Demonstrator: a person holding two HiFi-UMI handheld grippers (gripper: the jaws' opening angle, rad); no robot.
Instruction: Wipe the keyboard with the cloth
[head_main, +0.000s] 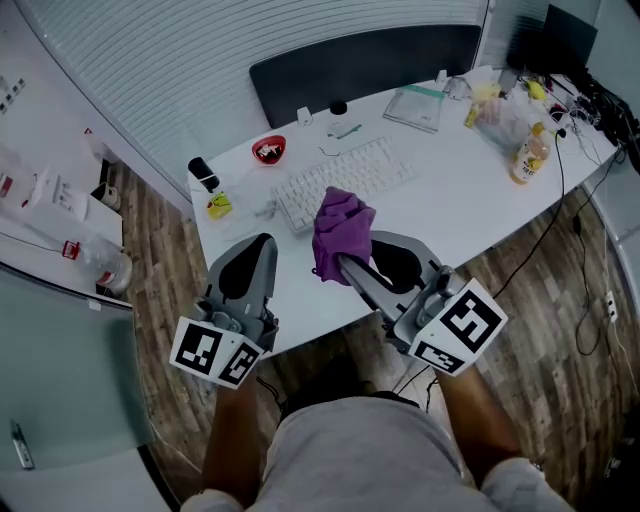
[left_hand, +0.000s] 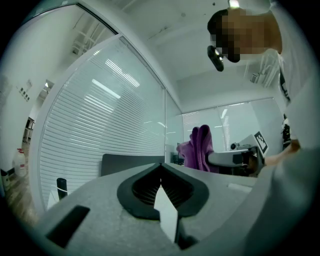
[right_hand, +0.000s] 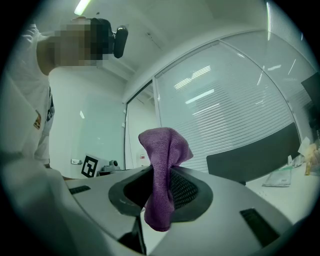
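A white keyboard (head_main: 345, 180) lies on the white desk (head_main: 450, 210), beyond both grippers. My right gripper (head_main: 345, 265) is shut on a purple cloth (head_main: 340, 232), which bunches up above the jaw tips over the keyboard's near edge. In the right gripper view the cloth (right_hand: 165, 165) is pinched between the shut jaws of the right gripper (right_hand: 161, 175) and hangs below them. My left gripper (head_main: 262, 242) hovers over the desk's front edge, left of the cloth, shut and empty. In the left gripper view its jaws (left_hand: 161, 170) meet, with the cloth (left_hand: 199, 149) off to the right.
Behind the keyboard are a red bowl (head_main: 268, 149), a small black bottle (head_main: 203, 173), a yellow item (head_main: 218, 205) and a clear bag (head_main: 418, 105). An orange drink bottle (head_main: 530, 155) and cables crowd the right end. A dark chair back (head_main: 365, 60) stands behind the desk.
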